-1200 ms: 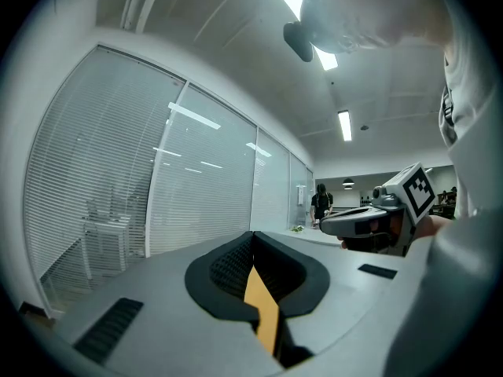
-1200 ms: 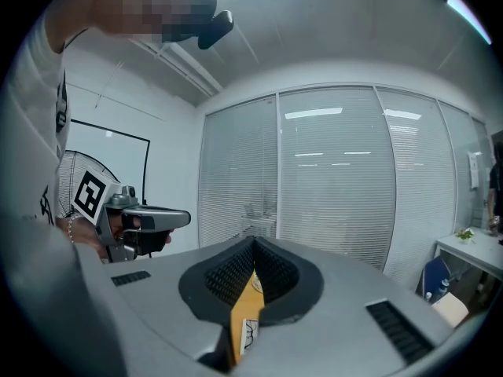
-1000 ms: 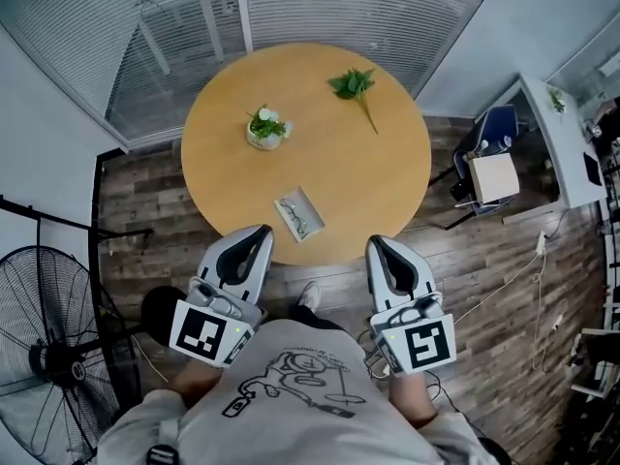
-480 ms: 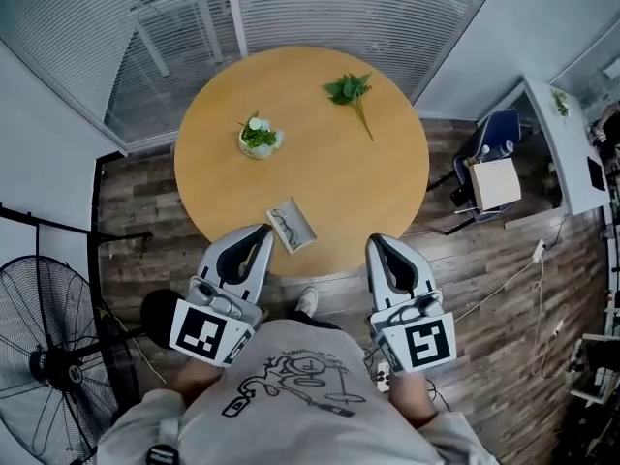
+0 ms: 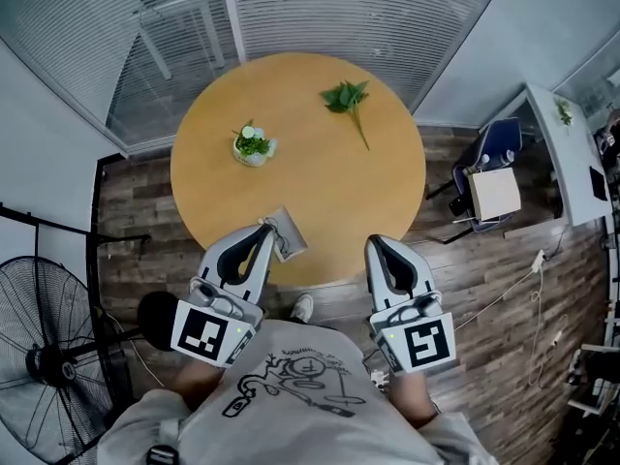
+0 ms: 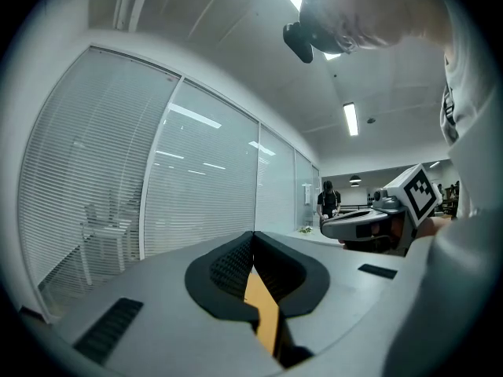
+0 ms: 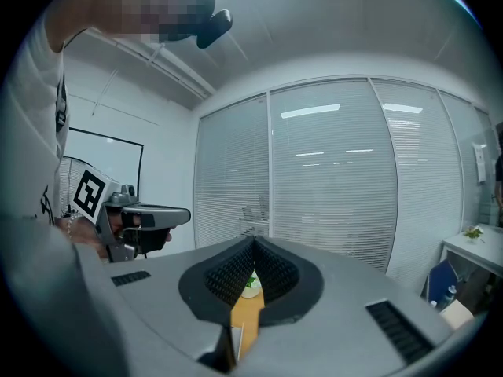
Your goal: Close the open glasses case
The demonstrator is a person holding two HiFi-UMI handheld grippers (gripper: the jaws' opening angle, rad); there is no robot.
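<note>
Honey-tan table (image 5: 320, 192), grey-brown plank floor (image 5: 136, 211), green sprig (image 5: 346, 97), white pot (image 5: 248, 156) with green leaves; the pale grey left gripper (image 5: 263, 229) and right gripper (image 5: 376, 242) bear black-and-white square markers.

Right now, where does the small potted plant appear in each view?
Head view: small potted plant on the left half of the round wooden table.
Left gripper view: not in it.
Right gripper view: low centre, seen between the jaws.
Shared landmark: the table's orange top.
</note>
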